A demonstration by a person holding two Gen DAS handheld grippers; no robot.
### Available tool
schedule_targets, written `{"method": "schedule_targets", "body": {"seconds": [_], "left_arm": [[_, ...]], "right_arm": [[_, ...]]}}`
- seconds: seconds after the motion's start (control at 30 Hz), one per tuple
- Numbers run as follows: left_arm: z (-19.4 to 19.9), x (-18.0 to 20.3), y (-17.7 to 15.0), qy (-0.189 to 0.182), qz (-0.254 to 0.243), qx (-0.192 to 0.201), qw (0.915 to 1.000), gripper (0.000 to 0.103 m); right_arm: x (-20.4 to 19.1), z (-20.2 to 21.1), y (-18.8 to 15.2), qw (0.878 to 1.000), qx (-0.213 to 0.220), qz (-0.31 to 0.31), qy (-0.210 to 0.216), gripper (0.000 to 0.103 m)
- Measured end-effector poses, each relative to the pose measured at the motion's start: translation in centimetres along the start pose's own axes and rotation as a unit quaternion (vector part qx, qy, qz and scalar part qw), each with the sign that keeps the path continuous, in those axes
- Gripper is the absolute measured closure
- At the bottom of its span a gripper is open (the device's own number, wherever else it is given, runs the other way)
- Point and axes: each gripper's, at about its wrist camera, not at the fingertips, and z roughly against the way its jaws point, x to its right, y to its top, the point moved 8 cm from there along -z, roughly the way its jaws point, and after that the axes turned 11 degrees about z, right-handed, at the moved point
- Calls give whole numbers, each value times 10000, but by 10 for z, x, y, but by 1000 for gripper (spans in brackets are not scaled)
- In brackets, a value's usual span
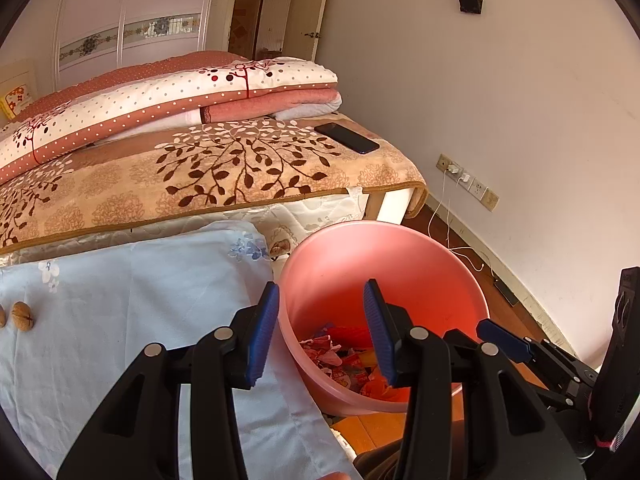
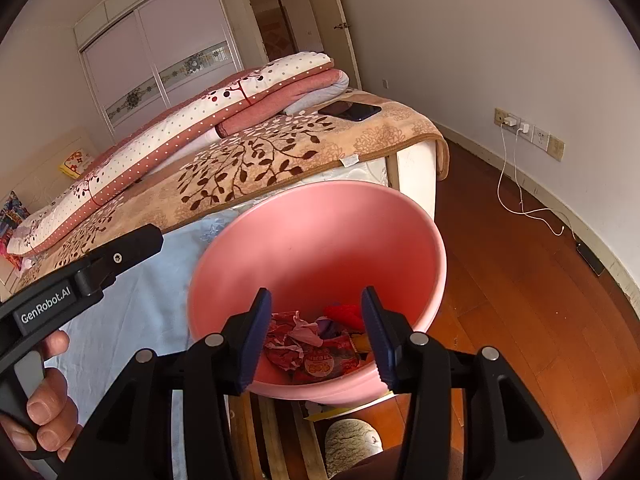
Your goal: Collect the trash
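From the left wrist view, the left gripper point(image 1: 320, 332) stands released, its blue-padded jaws spread with nothing between them, straddling the near rim of a round pink plastic bucket point(image 1: 400, 248). The bucket sits on the wooden floor just beside the bed's edge, and crumpled red and white snack wrappers point(image 1: 344, 356) lie in its bottom. On the pale blue floral sheet point(image 1: 132, 292) covering the bed's near edge, two brown walnuts point(image 1: 16, 316) rest at the far left (one partly cut off by the frame). A black phone point(image 1: 347, 137) lies at the far right corner of the tan leaf-patterned blanket point(image 1: 224, 172).

From the right wrist view, the right gripper point(image 2: 316, 340) is also released and empty, poised over the bucket's near rim with the wrappers seen between its jaws. A hand point(image 2: 44, 412) grasps the other gripper's black handle at lower left.
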Motion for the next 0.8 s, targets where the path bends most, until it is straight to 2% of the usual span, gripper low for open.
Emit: {"method": "schedule_targets", "body": {"seconds": [0.57, 0.8], "left_arm": [[52, -6, 0, 90, -110, 439, 9989, 59], [74, -12, 1, 69, -89, 607, 9981, 59]], "right_arm": [[-36, 50, 2, 9983, 450, 376, -74, 39], [-52, 67, 3, 9969, 594, 494, -159, 35]]}}
